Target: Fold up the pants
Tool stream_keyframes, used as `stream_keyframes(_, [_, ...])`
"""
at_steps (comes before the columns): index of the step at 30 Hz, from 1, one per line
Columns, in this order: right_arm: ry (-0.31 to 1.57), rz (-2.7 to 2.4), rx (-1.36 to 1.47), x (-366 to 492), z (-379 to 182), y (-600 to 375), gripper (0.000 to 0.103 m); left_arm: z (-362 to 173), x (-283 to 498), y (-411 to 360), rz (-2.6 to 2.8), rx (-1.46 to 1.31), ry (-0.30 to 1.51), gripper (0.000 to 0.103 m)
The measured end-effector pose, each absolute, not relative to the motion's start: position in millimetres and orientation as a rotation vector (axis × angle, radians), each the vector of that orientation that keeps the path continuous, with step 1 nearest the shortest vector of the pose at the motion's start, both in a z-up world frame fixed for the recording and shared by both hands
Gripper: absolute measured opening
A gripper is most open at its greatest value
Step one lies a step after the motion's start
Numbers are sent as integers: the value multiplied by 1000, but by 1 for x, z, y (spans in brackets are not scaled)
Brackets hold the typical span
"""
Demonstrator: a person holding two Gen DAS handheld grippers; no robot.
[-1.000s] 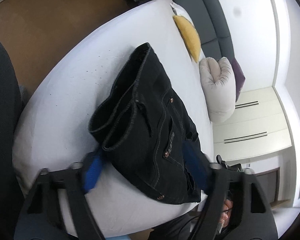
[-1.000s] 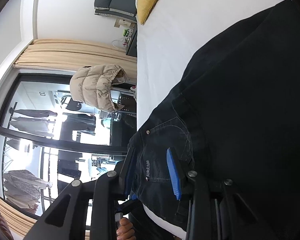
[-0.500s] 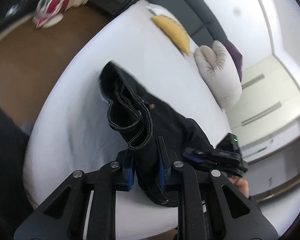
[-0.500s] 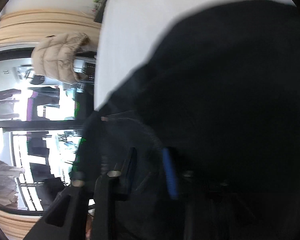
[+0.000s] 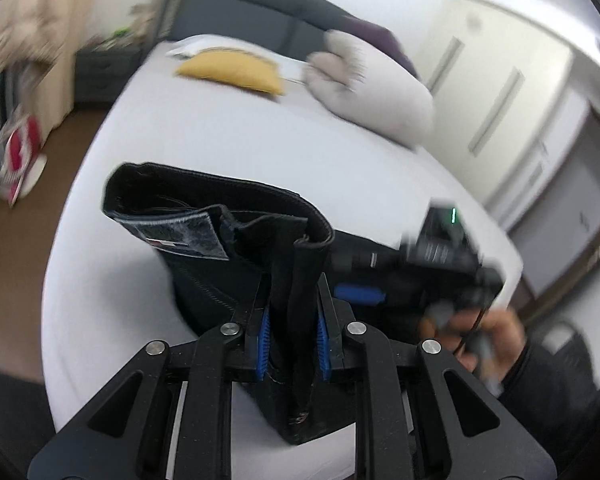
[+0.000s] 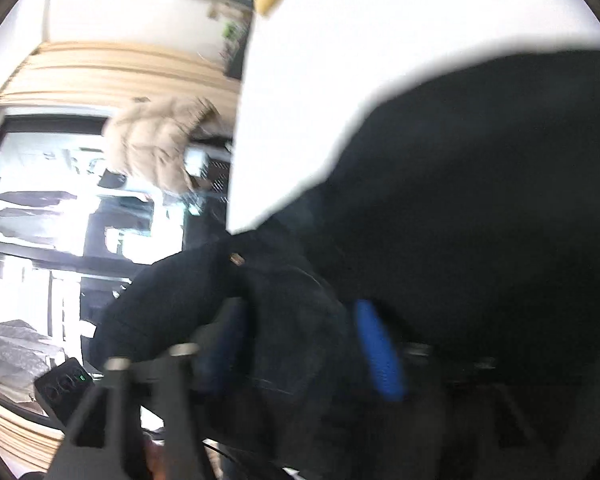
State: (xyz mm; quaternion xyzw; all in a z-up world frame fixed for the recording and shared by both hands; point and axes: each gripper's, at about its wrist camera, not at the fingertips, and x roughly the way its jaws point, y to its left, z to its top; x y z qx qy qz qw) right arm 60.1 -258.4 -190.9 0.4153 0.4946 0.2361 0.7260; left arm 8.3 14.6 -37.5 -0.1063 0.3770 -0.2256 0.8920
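Here, from the left wrist: left gripper (image 5: 291,334) clamped on a fold of the black pants (image 5: 220,248), waistband lifted open above the white bed (image 5: 228,144); yellow cushion (image 5: 232,70) and pale pillow (image 5: 372,88) near the headboard; right gripper (image 5: 360,294) beside the denim, gripped by a hand (image 5: 480,332). Then, from the right wrist, blurred: jaws lately spreading, blue pads wide apart with pants (image 6: 480,220) cloth lying between them, not pinched; beige jacket (image 6: 156,148) hanging by the window.
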Motion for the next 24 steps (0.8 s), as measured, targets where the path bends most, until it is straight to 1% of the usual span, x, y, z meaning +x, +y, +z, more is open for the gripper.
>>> stream_keyframes(6, [1054, 677, 809, 57, -119, -270, 75, -44, 3, -80, -585, -24, 777, 16])
stream_keyframes(8, [1040, 706, 778, 54, -103, -272, 80, -51, -1, -103, -616, 33, 777, 15])
stream_keyframes(11, [1030, 734, 750, 50, -93, -274, 83, -60, -2, -133, -648, 79, 789, 14])
stream_keyframes(12, [1033, 726, 733, 48, -92, -274, 87, -63, -3, -139, -654, 95, 788, 14])
stream_keyframes(15, [1092, 655, 692, 50, -105, -270, 87, -67, -11, -154, -667, 126, 788, 14])
stream_keyframes(17, [1138, 623, 703, 50, -118, -276, 73, -71, -13, -164, -667, 158, 784, 14])
stream_keyframes(19, [1150, 617, 708, 51, -125, -282, 43, -73, -12, -177, -669, 187, 782, 14])
stream_keyframes(20, [1151, 611, 708, 50, -125, -285, 34, -75, -13, -181, -673, 196, 784, 14])
stream_keyframes(21, [1146, 602, 703, 48, -125, -288, 20, -77, -13, -184, -679, 202, 786, 14])
stream_keyframes(22, [1142, 586, 690, 49, -124, -291, 17, -78, -13, -191, -685, 208, 785, 14])
stream_keyframes(24, [1129, 564, 664, 45, -121, -295, 16, -80, -14, -200, -698, 211, 788, 14])
